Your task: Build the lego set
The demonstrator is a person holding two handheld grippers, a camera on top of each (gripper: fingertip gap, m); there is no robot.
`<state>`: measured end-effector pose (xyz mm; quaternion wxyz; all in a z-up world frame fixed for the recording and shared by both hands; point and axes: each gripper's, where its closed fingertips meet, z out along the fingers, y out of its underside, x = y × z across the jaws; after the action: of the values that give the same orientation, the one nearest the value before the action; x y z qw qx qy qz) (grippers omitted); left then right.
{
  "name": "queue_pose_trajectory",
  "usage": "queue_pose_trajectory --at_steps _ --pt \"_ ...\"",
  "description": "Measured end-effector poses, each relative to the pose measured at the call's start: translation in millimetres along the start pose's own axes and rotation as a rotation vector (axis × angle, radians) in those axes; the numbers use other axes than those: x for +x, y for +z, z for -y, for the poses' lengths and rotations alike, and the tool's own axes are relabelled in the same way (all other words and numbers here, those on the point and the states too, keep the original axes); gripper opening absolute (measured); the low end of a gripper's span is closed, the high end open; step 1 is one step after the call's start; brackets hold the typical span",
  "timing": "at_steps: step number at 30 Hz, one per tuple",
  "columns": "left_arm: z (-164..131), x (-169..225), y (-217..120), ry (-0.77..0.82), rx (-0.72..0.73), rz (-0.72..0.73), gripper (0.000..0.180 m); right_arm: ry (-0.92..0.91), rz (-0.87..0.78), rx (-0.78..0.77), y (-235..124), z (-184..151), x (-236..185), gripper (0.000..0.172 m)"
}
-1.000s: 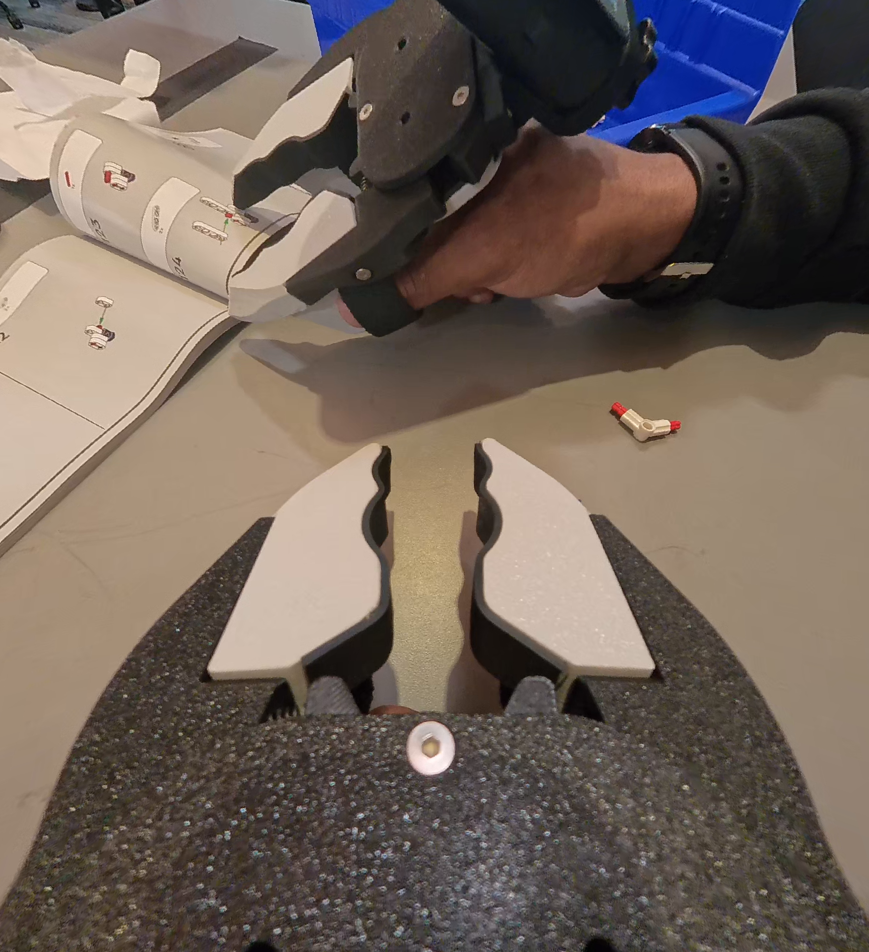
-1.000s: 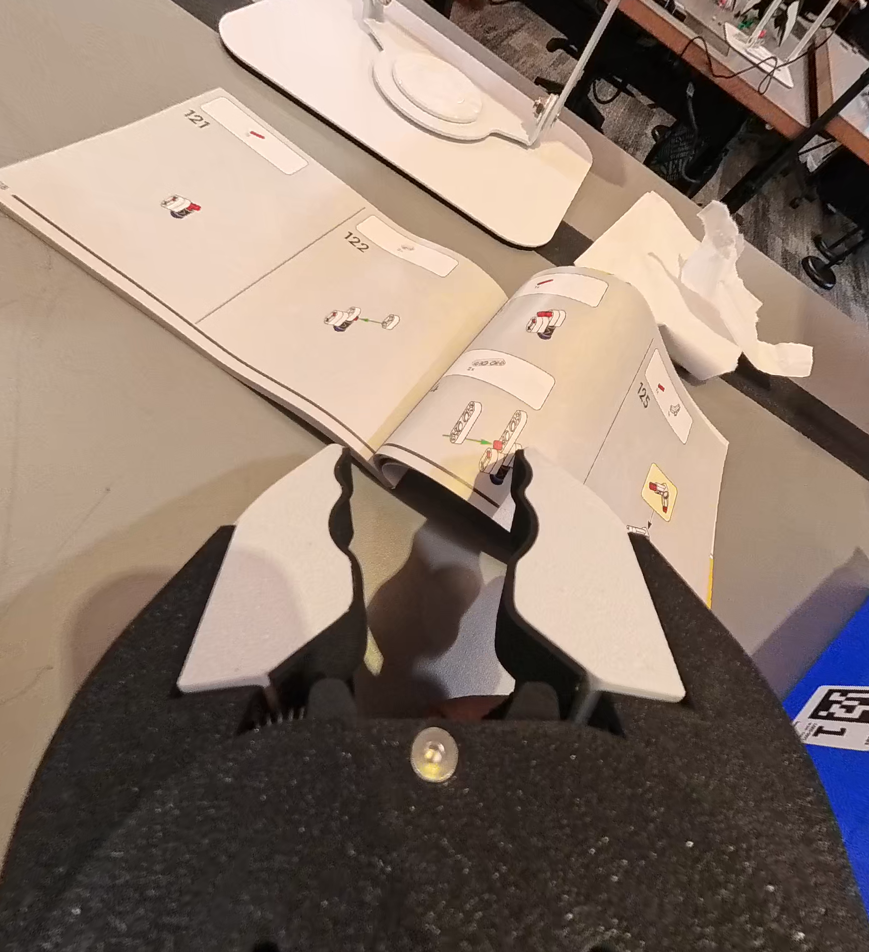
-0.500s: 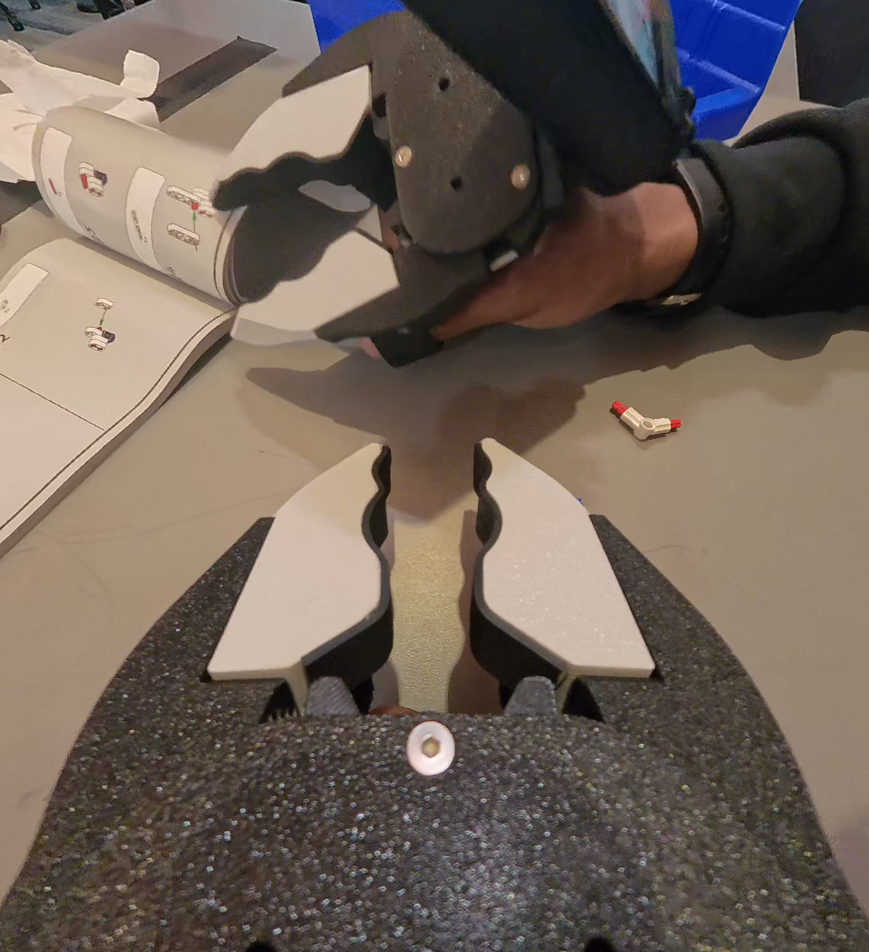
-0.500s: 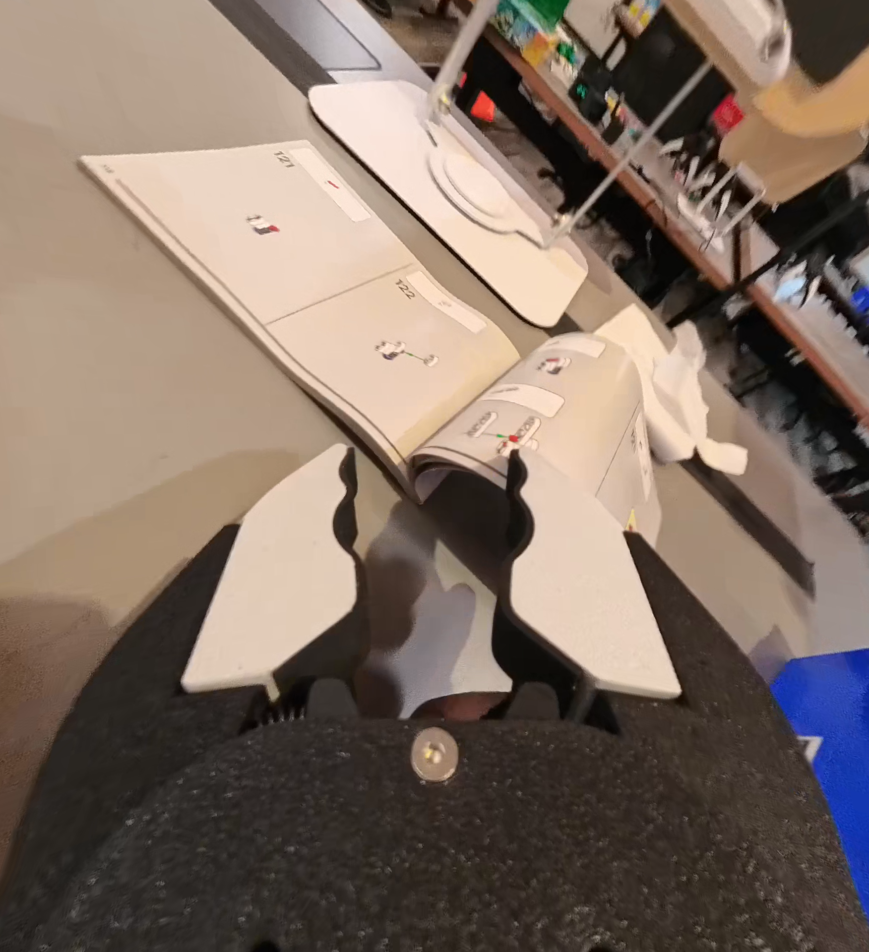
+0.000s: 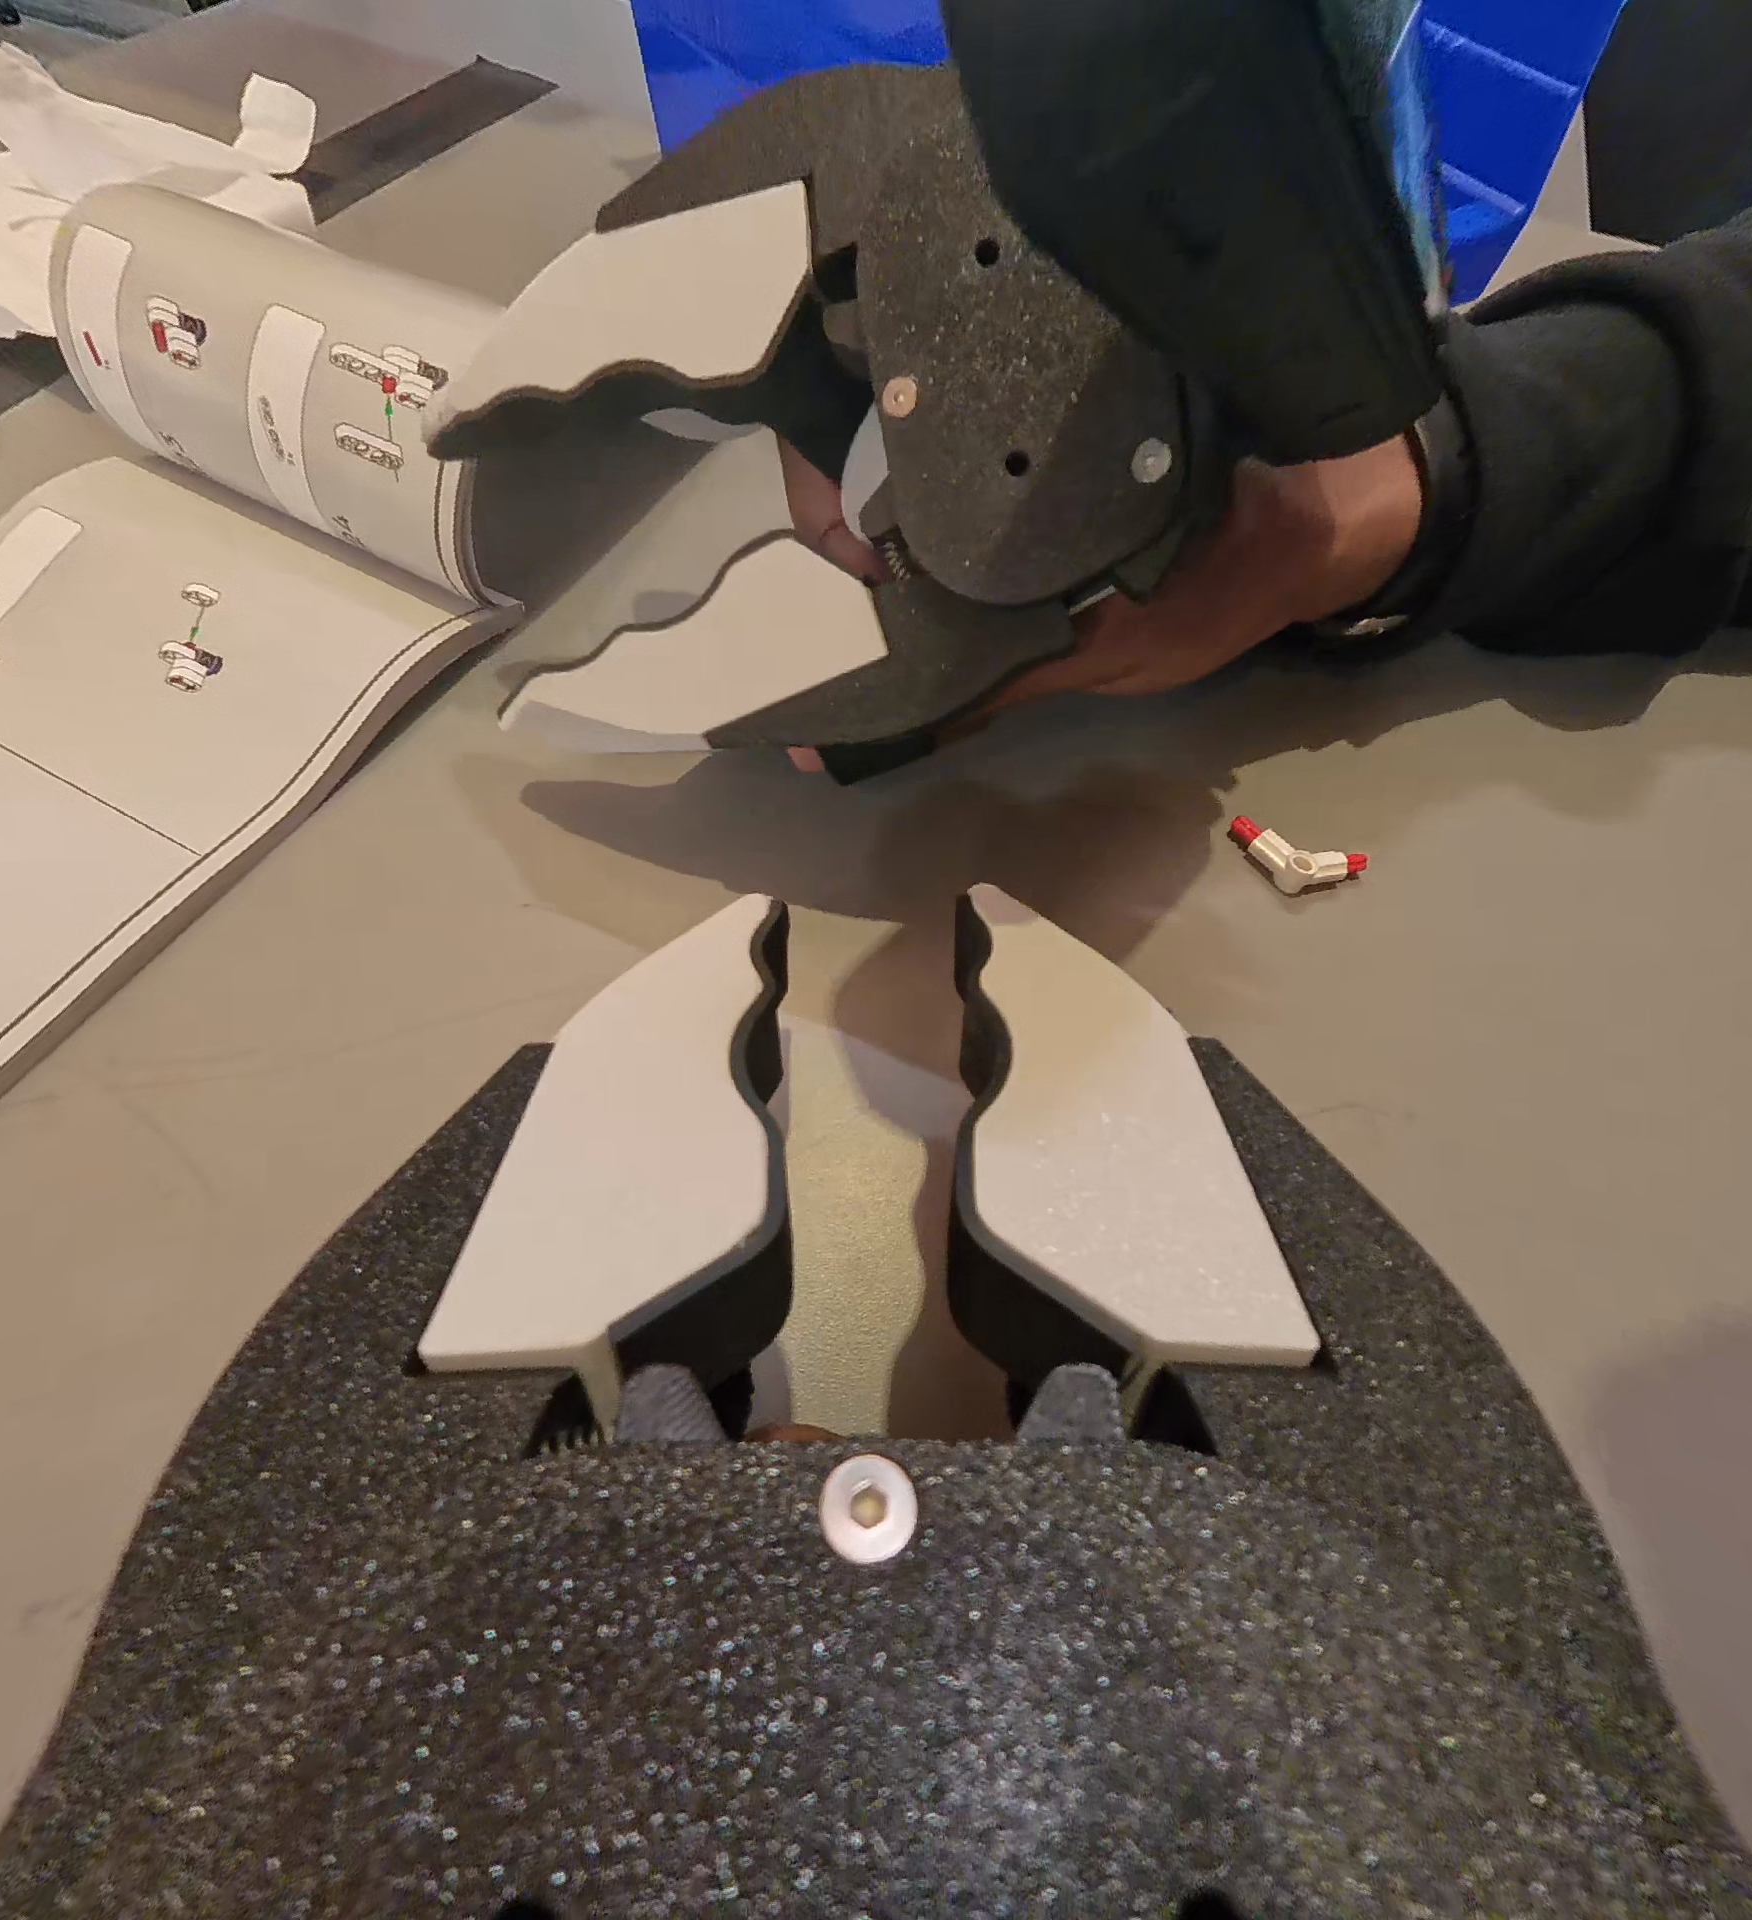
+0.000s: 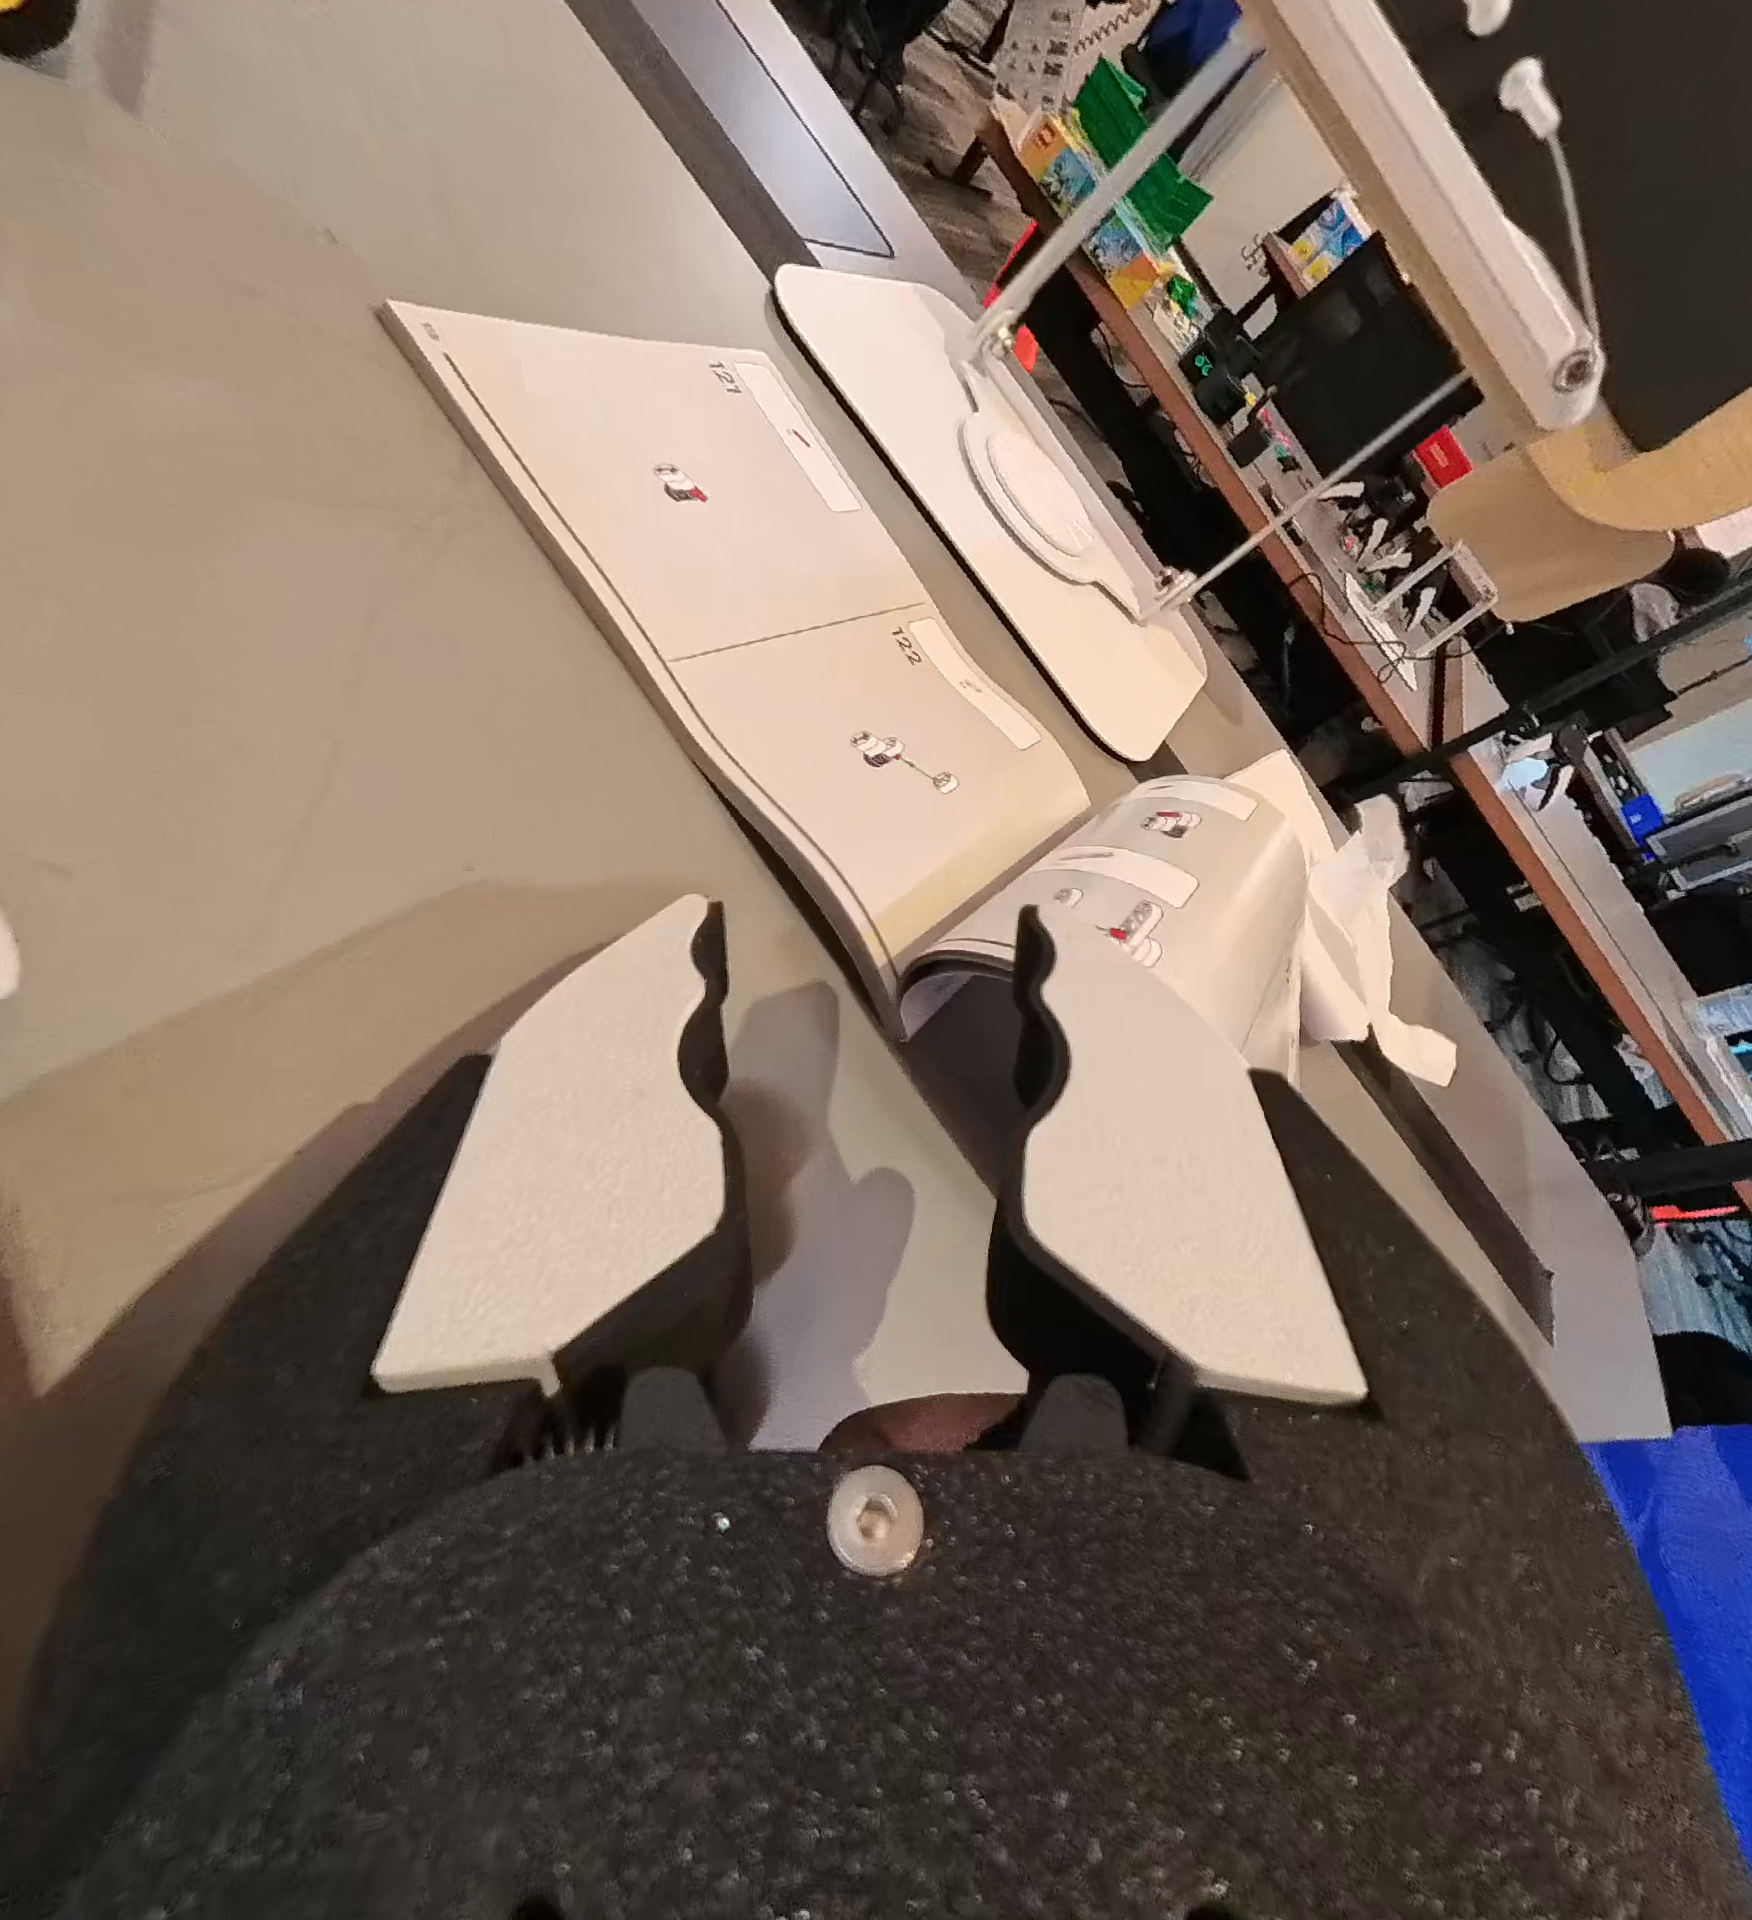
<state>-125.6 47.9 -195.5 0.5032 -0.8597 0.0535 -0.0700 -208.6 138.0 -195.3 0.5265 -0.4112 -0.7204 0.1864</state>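
compared with a second ago, the right gripper (image 5: 482,577) has rolled onto its side and risen beside the booklet (image 5: 124,748), and the loose page (image 5: 259,343) under its upper finger has curled further into a tall roll. the left gripper (image 5: 870,914) has not shifted.

right gripper: jaws spread wide. one finger (image 5: 643,301) stands above the curled page's edge, the other (image 5: 706,665) lies low over the counter (image 5: 1474,1143) near the booklet's lower corner. the open end of the roll sits between them; neither pad visibly presses on paper, so nothing is gripped. a person's hand (image 5: 1246,582) holds the tool.

left gripper: jaws partly spread with only bare counter between the pads, resting well short of the booklet.

booklet location: open flat on the counter at the left, its right-hand page lifted and rolled back toward the spine. crumpled white paper (image 6: 1371,935) lies beyond it, a white lamp base (image 6: 903,436) beside it. a small white and red connector piece (image 5: 1298,857) lies alone on the counter to the right, untouched. a blue bin (image 5: 1495,94) stands behind.

progress: page is raised and curled but not laid over; it is neither turned nor flattened.
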Motion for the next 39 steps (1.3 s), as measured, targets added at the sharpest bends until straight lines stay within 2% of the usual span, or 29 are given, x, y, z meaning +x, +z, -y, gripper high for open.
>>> queue_pose_trajectory --at_steps 3,6,10,13,16,19,23,25,30,34,39 --pt "0.3 -0.4 -0.2 -0.003 0.002 0.0 0.031 0.004 0.04 0.02 -4.2 4.3 -7.2 0.053" --pt "0.0 -0.1 0.0 0.003 0.001 0.003 0.031 0.065 0.151 0.062 -18.3 18.4 -22.7 0.052" --pt "-0.3 -0.1 0.4 0.012 -0.003 0.008 0.031 0.066 0.286 0.139 -58.1 46.2 -34.9 0.048" --pt "0.0 -1.2 0.1 0.004 0.0 0.009 0.031 0.089 0.365 0.167 -96.7 49.6 -20.2 0.047" --pt "-0.3 -1.0 0.5 0.011 -0.003 0.012 0.031 0.112 0.349 0.113 -131.0 22.8 29.6 0.043" --pt "-1.5 0.4 1.6 0.029 -0.013 0.017 0.031 0.067 0.27 -0.001 -158.4 -22.4 99.1 0.038" --pt "-3.2 1.7 3.4 0.05 -0.03 0.022 0.031 -0.043 0.192 -0.242 -165.3 -97.5 183.5 0.033" --pt "-3.5 1.5 3.6 0.054 -0.033 0.026 0.031 -0.035 0.205 -0.347 -162.9 -128.7 208.2 0.032" --pt "-3.7 0.8 3.9 0.048 -0.036 0.029 0.031 0.035 0.324 -0.46 -155.0 -165.4 210.8 0.025" --pt "-4.6 1.7 4.6 0.05 -0.043 0.023 0.031 0.025 0.43 -0.675 -150.2 -202.1 195.3 0.021" --pt "-4.3 3.3 4.0 0.06 -0.039 0.018 0.031 0.227 0.575 -0.922 -141.5 -232.6 169.7 0.021"
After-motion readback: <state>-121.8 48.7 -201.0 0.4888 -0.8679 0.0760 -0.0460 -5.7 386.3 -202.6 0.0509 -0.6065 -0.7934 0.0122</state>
